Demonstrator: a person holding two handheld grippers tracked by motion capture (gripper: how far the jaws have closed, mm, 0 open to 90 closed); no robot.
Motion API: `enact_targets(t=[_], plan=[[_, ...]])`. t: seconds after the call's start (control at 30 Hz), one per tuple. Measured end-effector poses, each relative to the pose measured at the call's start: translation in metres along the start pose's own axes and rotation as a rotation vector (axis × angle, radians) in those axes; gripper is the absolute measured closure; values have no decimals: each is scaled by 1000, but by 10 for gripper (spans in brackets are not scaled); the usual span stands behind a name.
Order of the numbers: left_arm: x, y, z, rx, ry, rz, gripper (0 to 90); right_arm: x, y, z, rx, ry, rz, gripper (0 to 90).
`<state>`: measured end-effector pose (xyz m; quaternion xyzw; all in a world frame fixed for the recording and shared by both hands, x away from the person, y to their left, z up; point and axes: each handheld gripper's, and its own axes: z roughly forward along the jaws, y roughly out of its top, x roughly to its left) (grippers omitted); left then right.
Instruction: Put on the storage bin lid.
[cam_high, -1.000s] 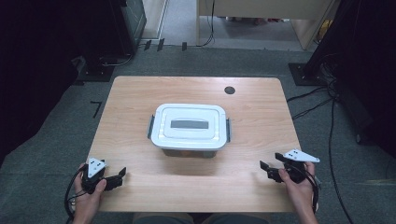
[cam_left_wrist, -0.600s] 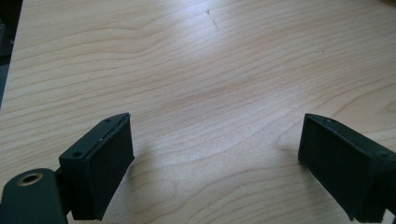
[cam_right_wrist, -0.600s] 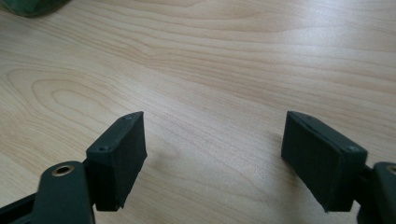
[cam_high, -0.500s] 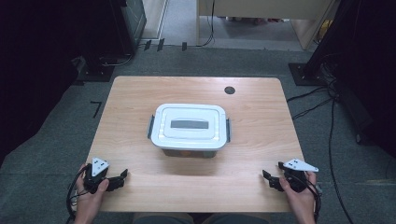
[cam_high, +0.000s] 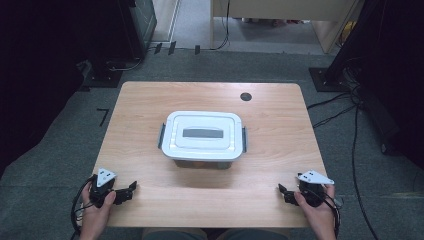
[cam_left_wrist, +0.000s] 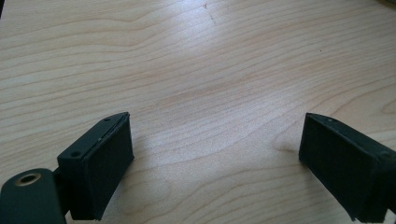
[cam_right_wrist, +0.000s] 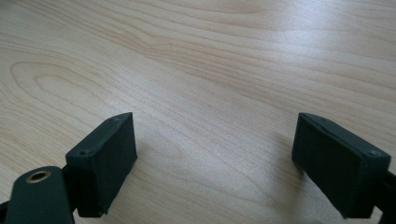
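Both tongs sit at the near table (cam_high: 150, 210) edge: left tongs (cam_high: 131, 189) spread, right tongs (cam_high: 283, 192) just opened wide, nothing between either. Box (cam_high: 202, 137) mid-table, lid on, well apart from both. I judge it rigid plastic, light, slick on top. I'd grip the grey side latches (cam_high: 161, 136), one per tongs.

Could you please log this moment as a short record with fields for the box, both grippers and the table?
box: white lidded container, lid on, grey side latches, mid-table
left gripper: open, nothing between the jaws, near the table's front left edge
right gripper: open, jaws have just been opening, nothing between them, near the front right edge
table: light wood, dark round hole at back right
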<state>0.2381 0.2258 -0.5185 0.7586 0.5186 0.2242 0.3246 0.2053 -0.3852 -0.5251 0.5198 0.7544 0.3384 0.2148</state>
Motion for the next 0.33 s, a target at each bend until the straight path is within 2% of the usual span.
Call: enact_targets(t=[0.33], plan=[[-1, 1, 1, 1, 4, -4, 96, 0, 0, 0, 0, 0, 0, 138]])
